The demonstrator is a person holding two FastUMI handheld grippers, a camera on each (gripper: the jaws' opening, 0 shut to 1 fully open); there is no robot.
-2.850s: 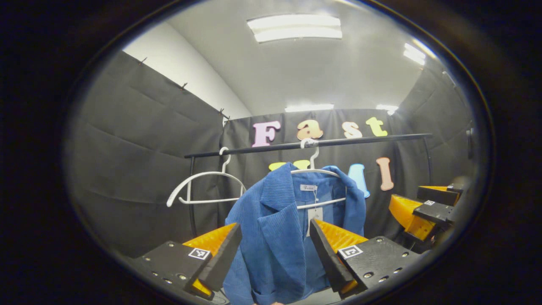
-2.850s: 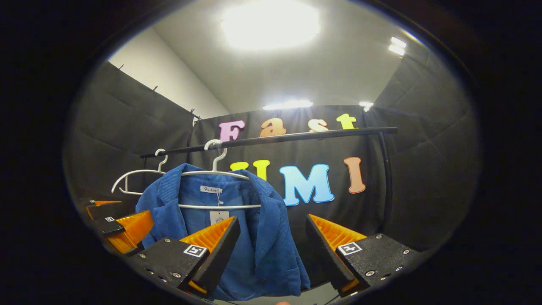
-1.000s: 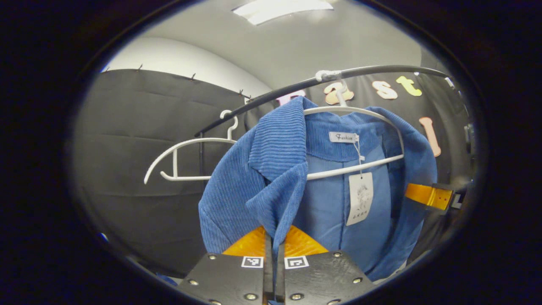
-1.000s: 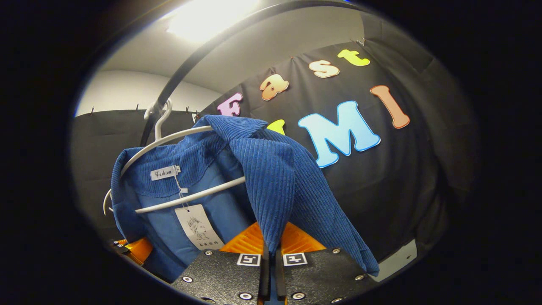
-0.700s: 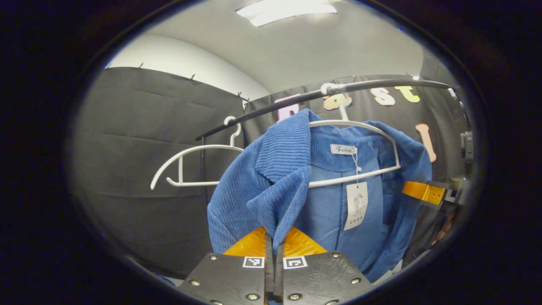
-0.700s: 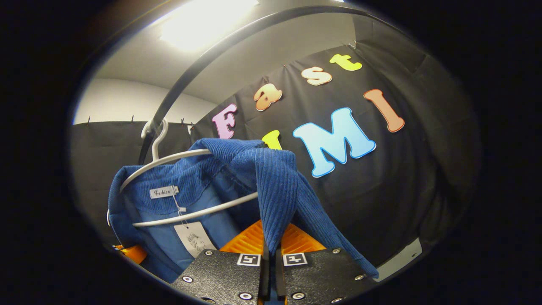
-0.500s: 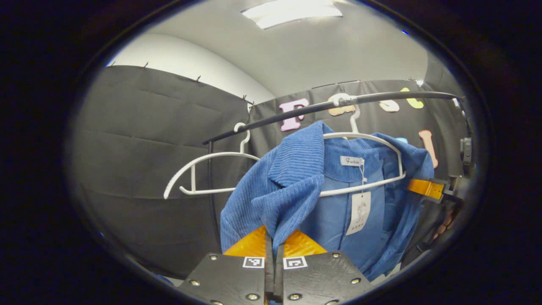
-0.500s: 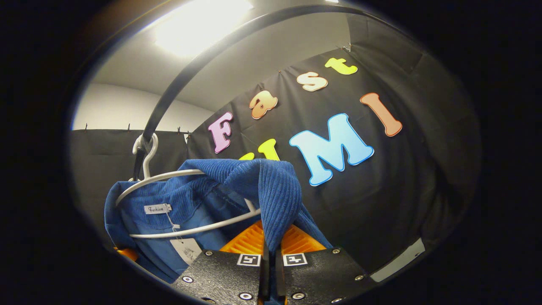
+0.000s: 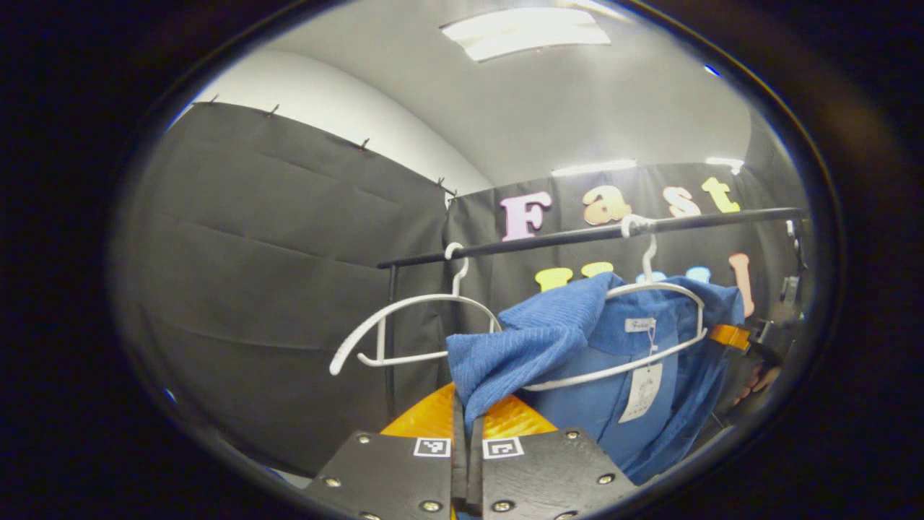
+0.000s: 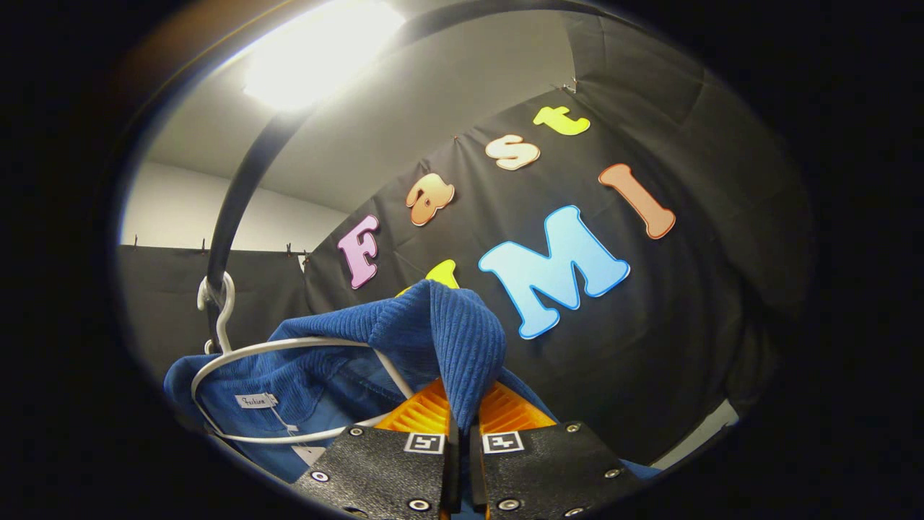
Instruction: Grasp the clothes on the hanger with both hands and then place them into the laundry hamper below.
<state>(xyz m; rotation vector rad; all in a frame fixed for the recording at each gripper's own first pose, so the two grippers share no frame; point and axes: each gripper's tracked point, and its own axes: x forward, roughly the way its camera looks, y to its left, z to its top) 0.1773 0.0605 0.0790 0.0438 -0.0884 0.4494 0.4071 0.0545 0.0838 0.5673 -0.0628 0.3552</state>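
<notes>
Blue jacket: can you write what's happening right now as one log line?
left gripper: shut on blue jacket | right gripper: shut on it | jacket on white hanger | rail

Right gripper [image 10: 462, 426] fingers apparently clamping blue jacket [image 10: 462, 347].

The jacket [image 9: 577, 347] was blue with thin ribbed lines. Both hangers [image 9: 404, 325] were white, under the black rail [image 9: 548, 238].
</notes>
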